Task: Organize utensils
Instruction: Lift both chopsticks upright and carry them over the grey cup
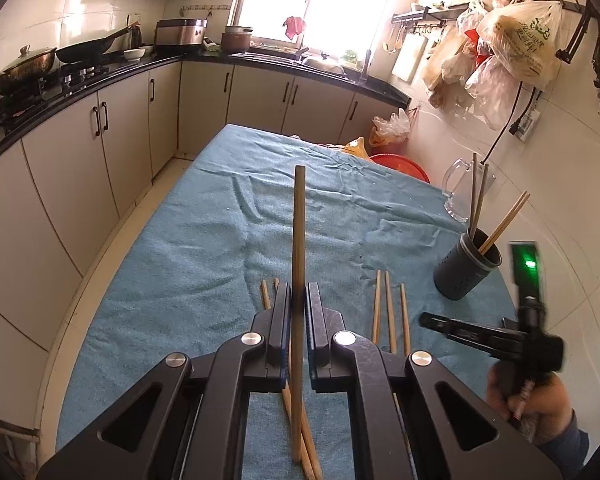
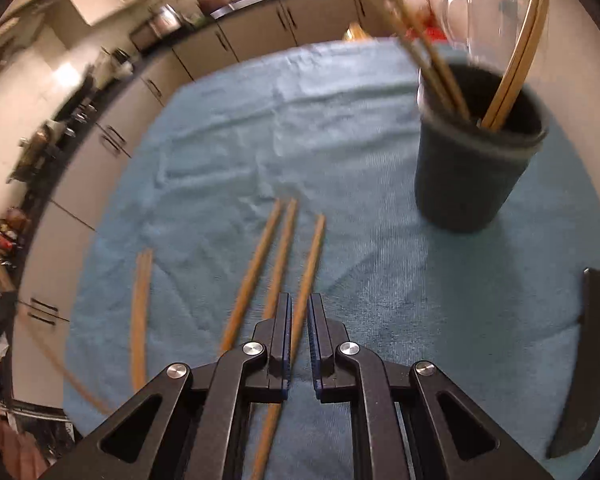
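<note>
Green print on a hanging plastic bag (image 1: pixel 520 36) is too small to read. The left tool (image 1: pixel 299 300) grips one wooden chopstick (image 1: pixel 299 240), which stands nearly upright between its narrowed jaws; the stick's lower end is partly hidden. The right tool (image 2: pixel 299 316) is nearly closed, empty, above loose chopsticks (image 2: pixel 284 248) lying on the blue-towelled surface (image 2: pixel 260 140); that view is motion-blurred. A dark holder (image 2: pixel 476 168) stands near the right edge with several chopsticks inside, their tops cut off.

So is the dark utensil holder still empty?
No, the dark utensil holder already has several chopsticks standing in it.
</note>
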`<action>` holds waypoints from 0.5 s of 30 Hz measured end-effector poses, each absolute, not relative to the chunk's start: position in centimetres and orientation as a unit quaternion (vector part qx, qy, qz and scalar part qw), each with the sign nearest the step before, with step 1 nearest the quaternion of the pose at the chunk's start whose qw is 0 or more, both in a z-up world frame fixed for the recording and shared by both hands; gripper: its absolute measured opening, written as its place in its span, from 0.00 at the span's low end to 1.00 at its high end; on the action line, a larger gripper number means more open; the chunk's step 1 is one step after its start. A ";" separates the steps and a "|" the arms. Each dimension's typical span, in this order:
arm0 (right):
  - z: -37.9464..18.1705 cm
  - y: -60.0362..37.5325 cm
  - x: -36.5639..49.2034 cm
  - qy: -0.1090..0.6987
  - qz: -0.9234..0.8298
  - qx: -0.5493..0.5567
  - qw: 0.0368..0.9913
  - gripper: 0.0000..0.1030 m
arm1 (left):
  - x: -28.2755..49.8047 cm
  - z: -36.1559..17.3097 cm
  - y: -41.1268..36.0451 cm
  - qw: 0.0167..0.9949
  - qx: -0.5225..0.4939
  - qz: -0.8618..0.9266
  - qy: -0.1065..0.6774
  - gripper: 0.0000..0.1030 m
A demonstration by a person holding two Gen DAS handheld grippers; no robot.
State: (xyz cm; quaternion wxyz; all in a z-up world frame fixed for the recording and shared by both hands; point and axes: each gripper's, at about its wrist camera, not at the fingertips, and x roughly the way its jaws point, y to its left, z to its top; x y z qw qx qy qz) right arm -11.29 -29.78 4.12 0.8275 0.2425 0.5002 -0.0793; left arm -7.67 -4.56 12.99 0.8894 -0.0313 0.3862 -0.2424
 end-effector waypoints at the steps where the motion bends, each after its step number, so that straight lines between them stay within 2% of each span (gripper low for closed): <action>1: 3.6 -30.0 -10.9 0.507 -0.087 0.240 0.823 0.10 | -7.7 13.0 -4.6 0.889 -0.032 -0.243 0.386 0.06; 4: 2.5 -30.2 -9.7 0.520 -0.100 0.233 0.816 0.12 | -7.5 12.8 -4.4 0.888 -0.034 -0.245 0.387 0.06; 6: 1.9 -30.2 -9.1 0.528 -0.104 0.231 0.811 0.17 | -7.4 12.8 -4.4 0.887 -0.034 -0.247 0.389 0.06; 10: 2.1 -29.4 -8.2 0.535 -0.114 0.198 0.813 0.17 | -7.1 12.6 -4.4 0.885 -0.037 -0.249 0.391 0.06; 12: 2.1 -28.8 -7.9 0.539 -0.111 0.181 0.815 0.09 | -7.1 12.6 -4.5 0.885 -0.038 -0.250 0.392 0.06; 15: 2.2 -28.9 -8.2 0.536 -0.109 0.183 0.817 0.06 | -7.2 12.7 -4.5 0.884 -0.039 -0.251 0.392 0.06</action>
